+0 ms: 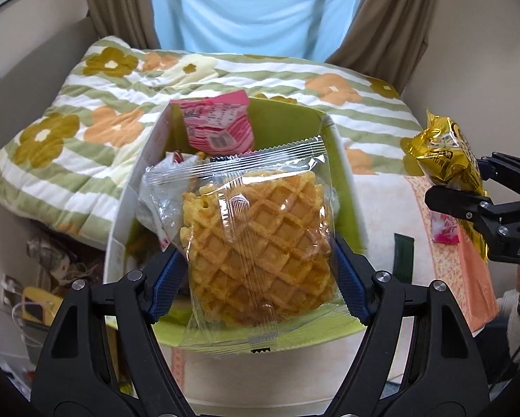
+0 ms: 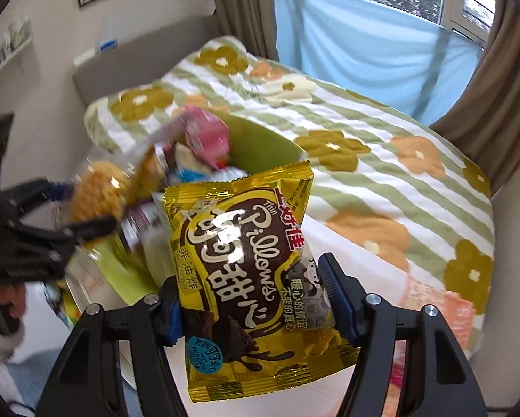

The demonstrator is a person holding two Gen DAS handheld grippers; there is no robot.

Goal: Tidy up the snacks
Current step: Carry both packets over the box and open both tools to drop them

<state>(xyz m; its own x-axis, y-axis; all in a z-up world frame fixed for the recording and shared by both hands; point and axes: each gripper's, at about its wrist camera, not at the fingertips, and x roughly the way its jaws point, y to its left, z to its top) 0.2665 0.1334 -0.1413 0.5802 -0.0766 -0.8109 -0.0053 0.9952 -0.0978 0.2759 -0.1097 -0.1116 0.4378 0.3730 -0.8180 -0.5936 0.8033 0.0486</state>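
Note:
My left gripper [image 1: 256, 271] is shut on a clear-wrapped waffle [image 1: 256, 239] and holds it over a green-lined snack box [image 1: 347, 187] with several snack packets inside, among them a pink packet [image 1: 218, 125]. My right gripper [image 2: 251, 299] is shut on a gold Pillows snack bag [image 2: 246, 260] and holds it to the right of the box [image 2: 263, 146]. In the left wrist view the gold bag [image 1: 447, 160] and right gripper [image 1: 468, 205] hang at the right edge. In the right wrist view the waffle [image 2: 100, 191] and left gripper [image 2: 68, 229] appear blurred at the left.
The box stands on a white surface [image 1: 381, 215] beside a bed with a green-striped flowered quilt [image 1: 86, 121]. A pink patterned box [image 1: 468, 278] lies at the right. Clutter and cables [image 1: 41, 295] sit on the floor at the left. Curtains and a blue sheet [image 1: 246, 7] hang behind.

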